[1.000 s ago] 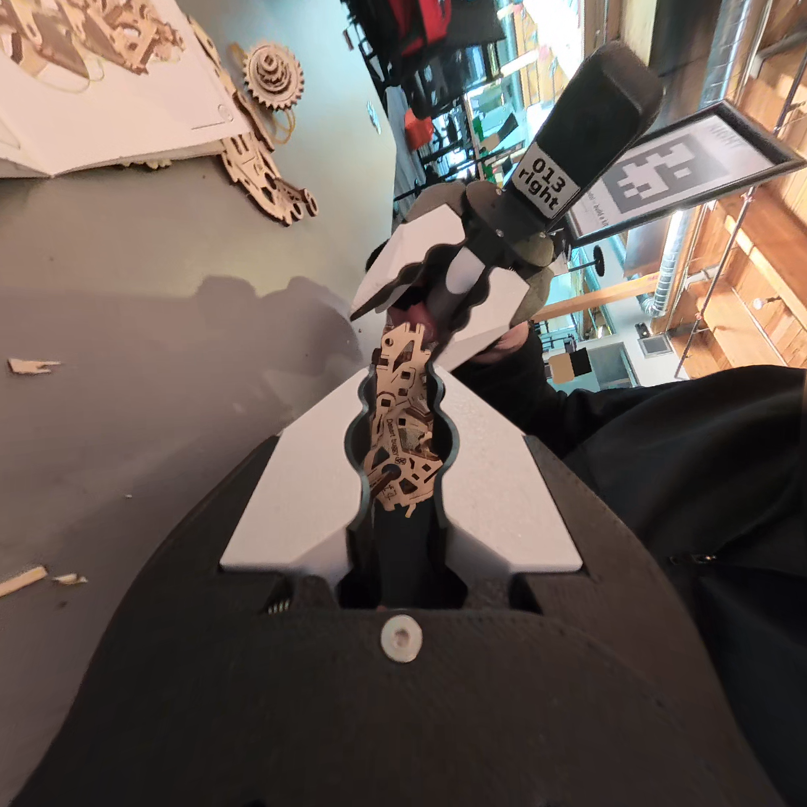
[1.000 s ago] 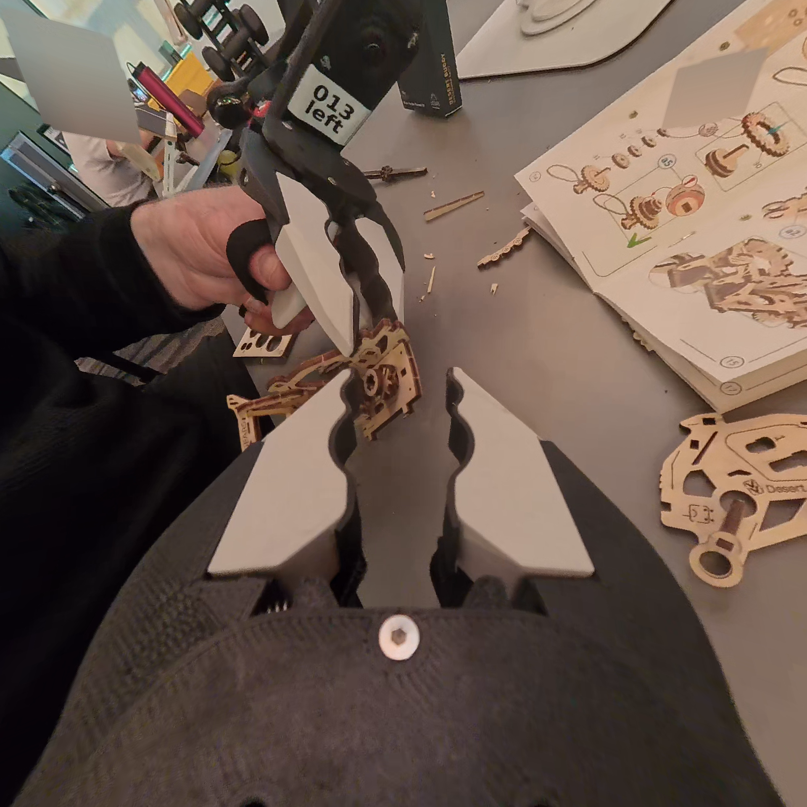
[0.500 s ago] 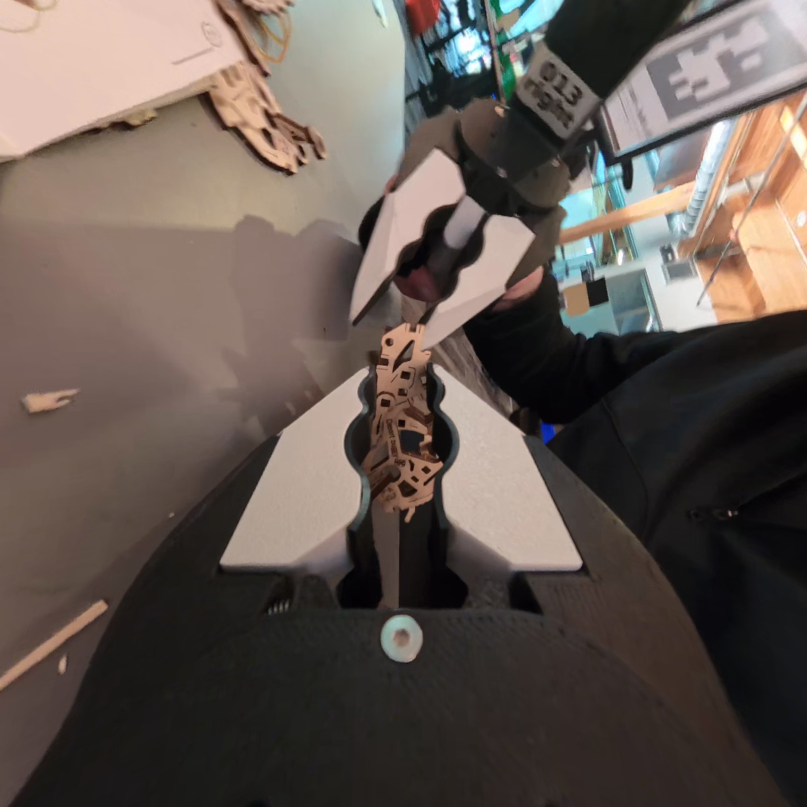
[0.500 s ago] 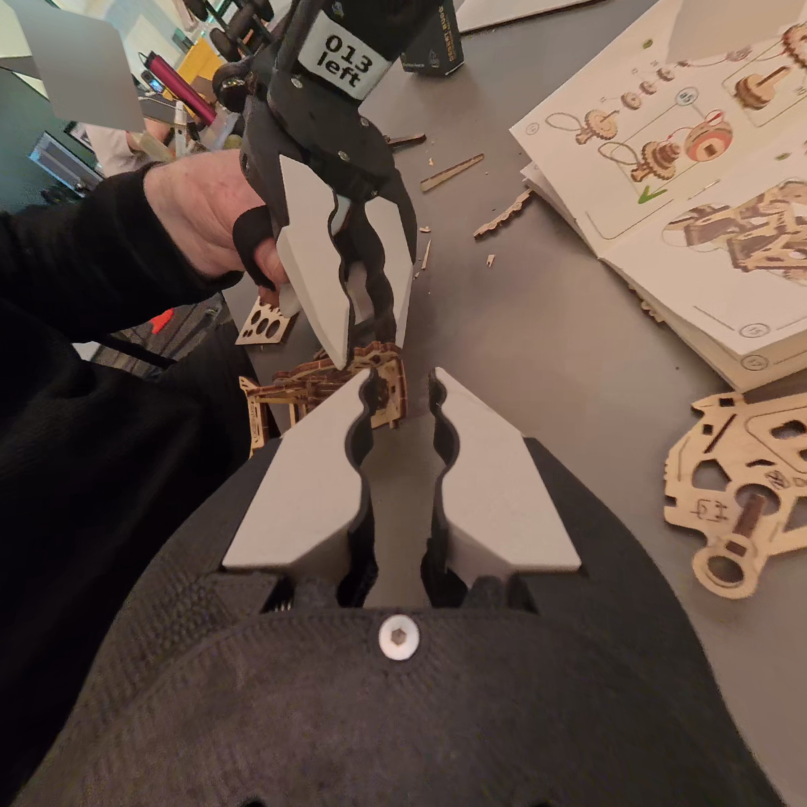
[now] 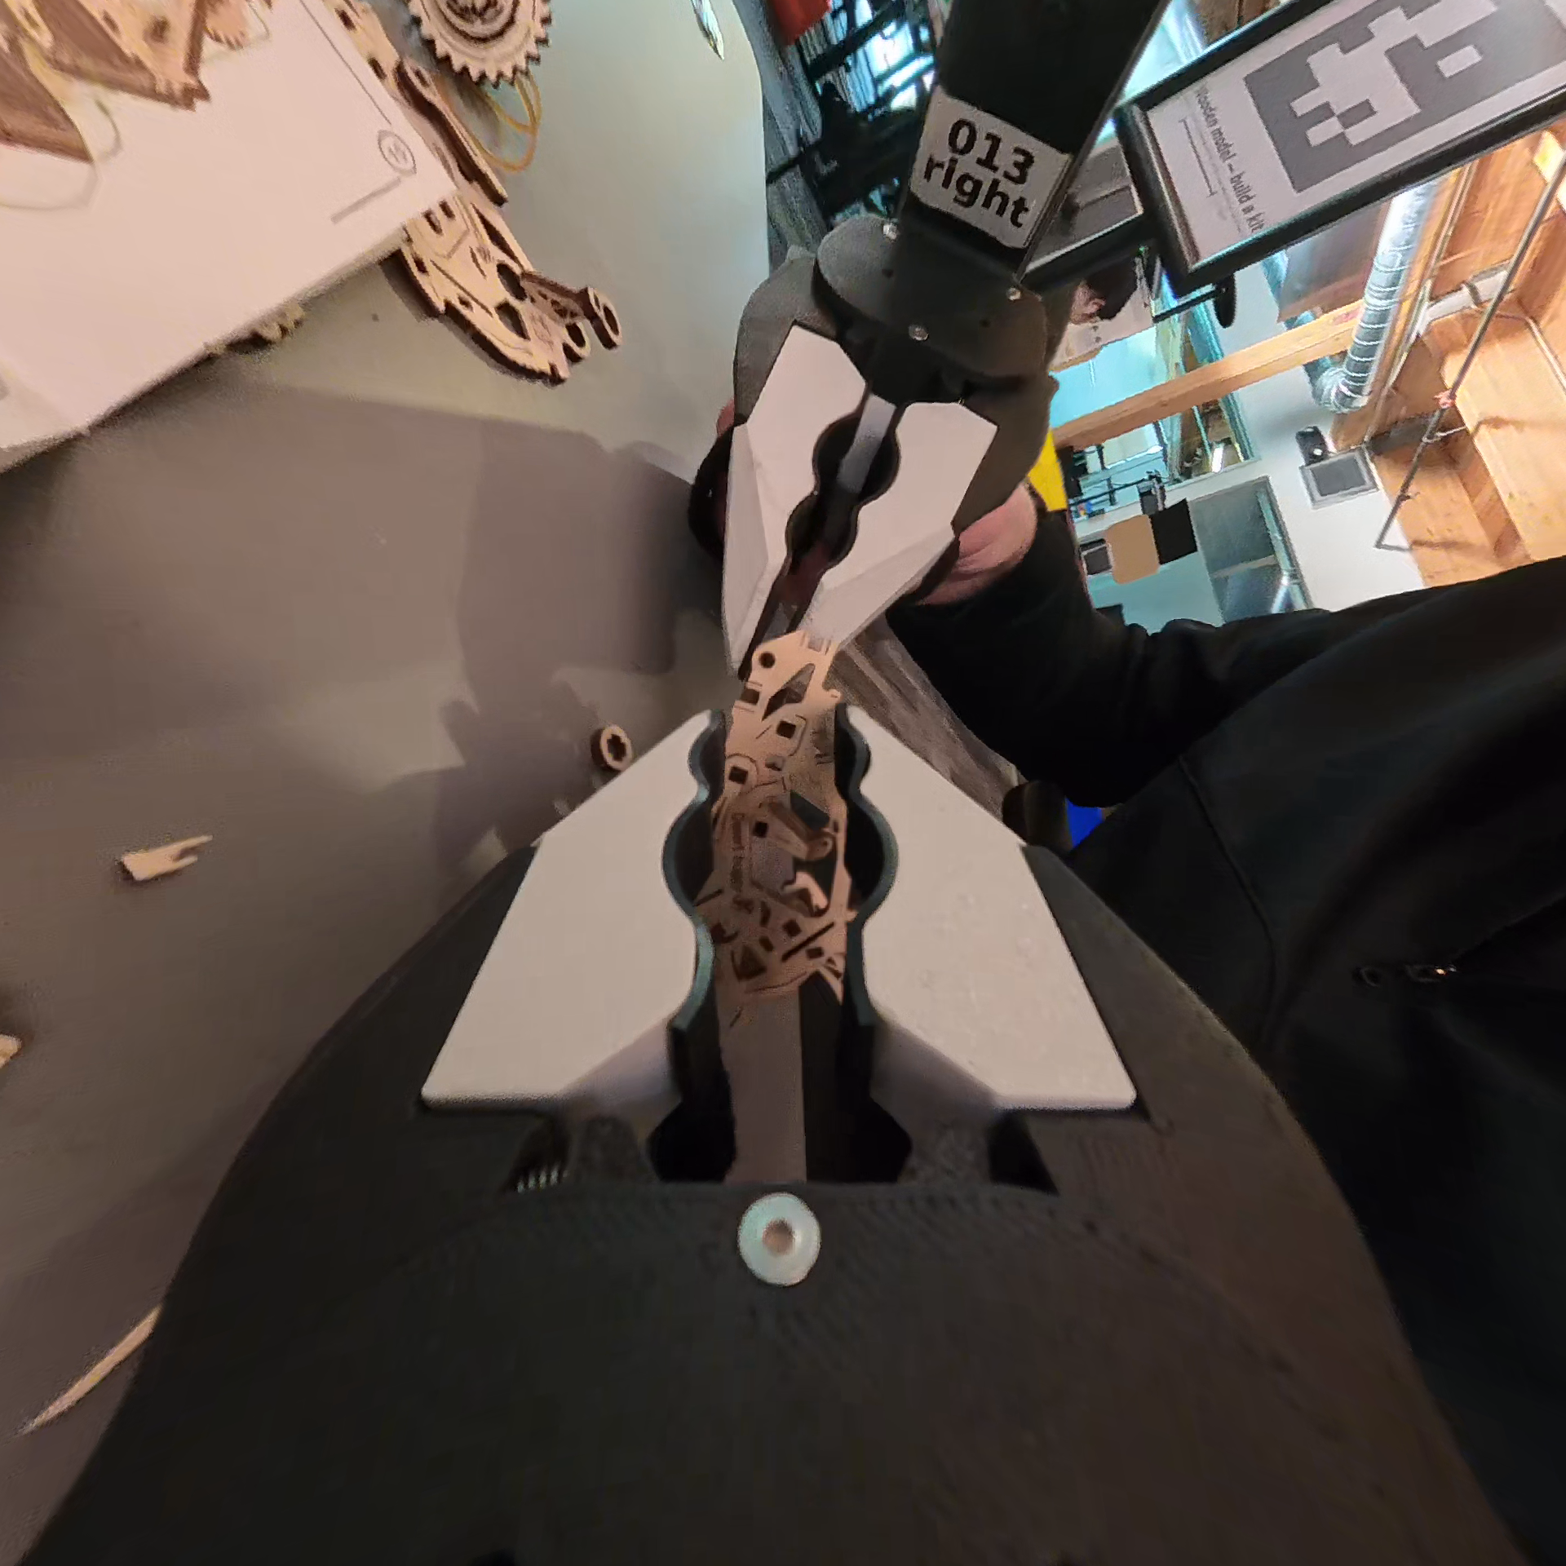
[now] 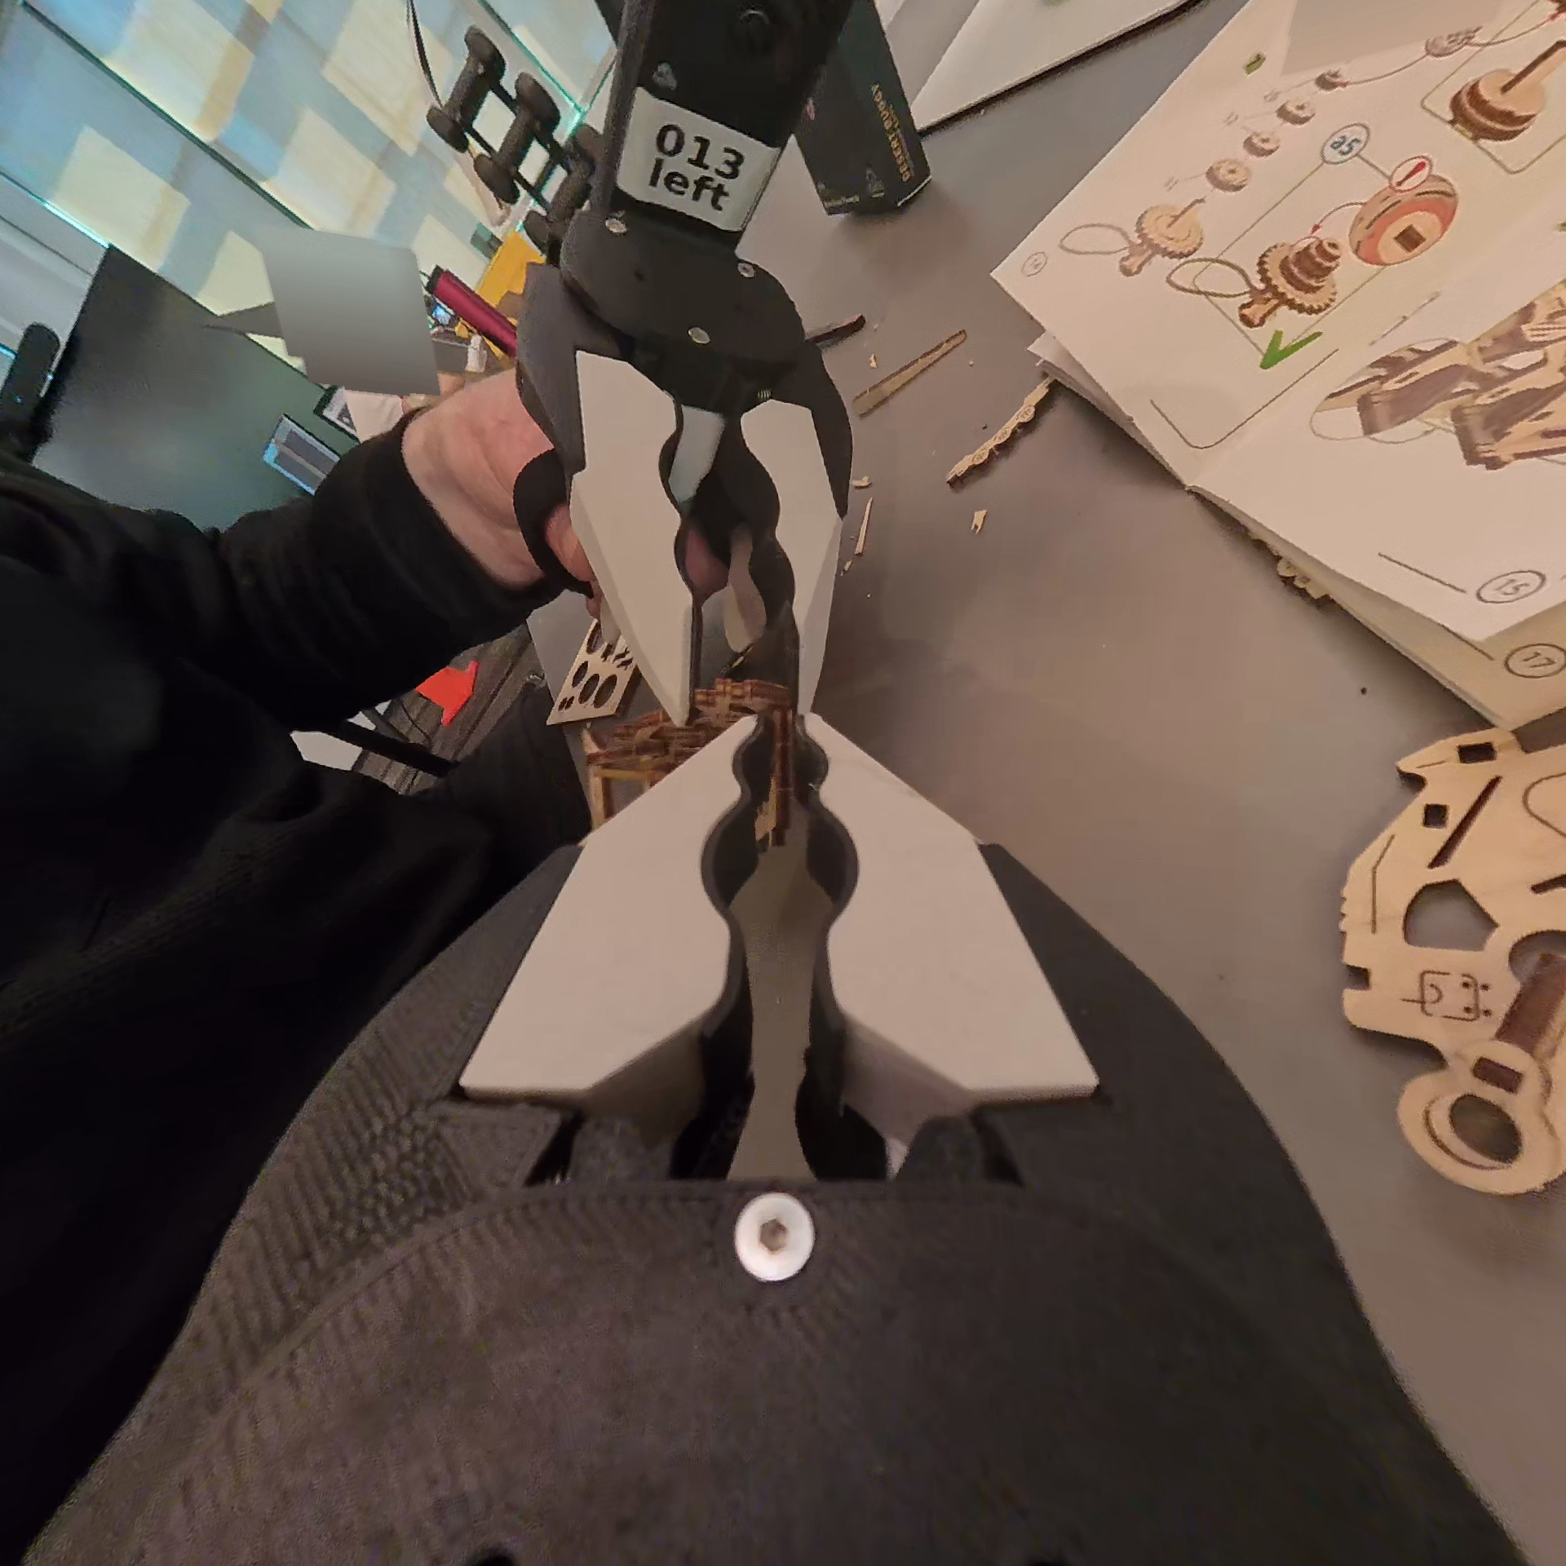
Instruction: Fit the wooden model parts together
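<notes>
A laser-cut wooden model assembly [image 5: 780, 847] stands edge-on between the fingers of my left gripper [image 5: 780, 720], which is shut on it above the grey table. In the left wrist view my right gripper [image 5: 784, 648] comes from the far side, and its white fingertips pinch the assembly's far end. In the right wrist view the right gripper [image 6: 784, 720] is nearly closed on the assembly's edge [image 6: 775, 788]. The left gripper [image 6: 737, 669] points down at it from above. A person's hand holds each gripper.
An open instruction booklet [image 6: 1271, 339] lies on the table at the right, with a flat car-shaped wooden panel [image 6: 1457, 932] near it. A gear [image 5: 483, 34], a small wooden ring [image 5: 612, 747], wood scraps [image 5: 161, 856] and a black box [image 6: 864, 127] are also there.
My right gripper went from open to shut and now pinches the far end of the assembly. The left gripper kept its hold and shifted a little with the model.
</notes>
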A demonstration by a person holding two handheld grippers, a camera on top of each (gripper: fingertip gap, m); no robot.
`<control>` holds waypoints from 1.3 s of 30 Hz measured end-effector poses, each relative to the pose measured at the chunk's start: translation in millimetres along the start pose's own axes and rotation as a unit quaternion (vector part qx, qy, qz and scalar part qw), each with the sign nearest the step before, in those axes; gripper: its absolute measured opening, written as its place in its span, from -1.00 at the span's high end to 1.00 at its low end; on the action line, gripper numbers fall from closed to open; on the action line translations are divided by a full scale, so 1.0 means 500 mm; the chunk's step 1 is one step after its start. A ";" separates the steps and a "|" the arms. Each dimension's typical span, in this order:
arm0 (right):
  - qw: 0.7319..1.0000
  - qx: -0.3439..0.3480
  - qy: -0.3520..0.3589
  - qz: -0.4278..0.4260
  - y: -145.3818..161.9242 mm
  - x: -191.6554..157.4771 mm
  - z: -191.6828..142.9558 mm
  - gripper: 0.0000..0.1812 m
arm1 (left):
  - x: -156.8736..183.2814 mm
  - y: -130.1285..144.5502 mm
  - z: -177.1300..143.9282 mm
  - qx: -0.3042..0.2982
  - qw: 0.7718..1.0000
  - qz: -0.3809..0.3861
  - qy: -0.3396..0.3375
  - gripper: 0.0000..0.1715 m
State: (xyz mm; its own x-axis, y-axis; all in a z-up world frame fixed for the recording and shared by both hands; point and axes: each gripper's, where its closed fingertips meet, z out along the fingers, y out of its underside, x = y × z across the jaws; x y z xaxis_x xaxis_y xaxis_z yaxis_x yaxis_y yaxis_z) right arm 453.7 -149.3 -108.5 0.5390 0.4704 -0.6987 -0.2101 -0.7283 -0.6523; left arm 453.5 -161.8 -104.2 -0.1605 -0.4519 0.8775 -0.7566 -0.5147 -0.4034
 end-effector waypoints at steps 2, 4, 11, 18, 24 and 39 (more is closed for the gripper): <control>1.000 0.005 0.005 0.005 -0.003 0.004 0.000 1.00 | 0.000 -0.007 -0.010 0.020 1.000 0.017 -0.014 0.65; 1.000 0.013 0.006 0.013 -0.006 0.007 -0.001 1.00 | 0.008 -0.007 -0.021 0.038 0.998 0.045 -0.027 0.58; 0.998 0.034 0.024 0.037 -0.015 0.021 -0.006 0.99 | 0.028 0.037 -0.054 0.048 0.965 0.179 -0.187 0.03; 0.997 0.049 0.033 0.052 -0.020 0.028 -0.006 0.99 | -0.004 0.112 -0.043 0.005 0.918 0.245 -0.311 -0.09; 0.997 0.051 0.034 0.056 -0.020 0.028 -0.005 0.99 | -0.026 0.116 -0.026 -0.003 0.892 0.279 -0.355 0.18; 0.996 0.056 0.039 0.055 -0.024 0.032 -0.007 0.76 | -0.031 0.105 -0.054 0.013 0.890 0.278 -0.360 0.34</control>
State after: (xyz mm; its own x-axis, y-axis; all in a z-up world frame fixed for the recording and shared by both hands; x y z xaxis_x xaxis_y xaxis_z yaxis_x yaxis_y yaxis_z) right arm 467.8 -135.1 -110.8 0.5691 0.3463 -0.7458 -0.3584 -0.7118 -0.6040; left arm 399.3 -162.0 -132.0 -0.0506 -0.9875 0.1494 -0.6713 -0.0771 -0.7372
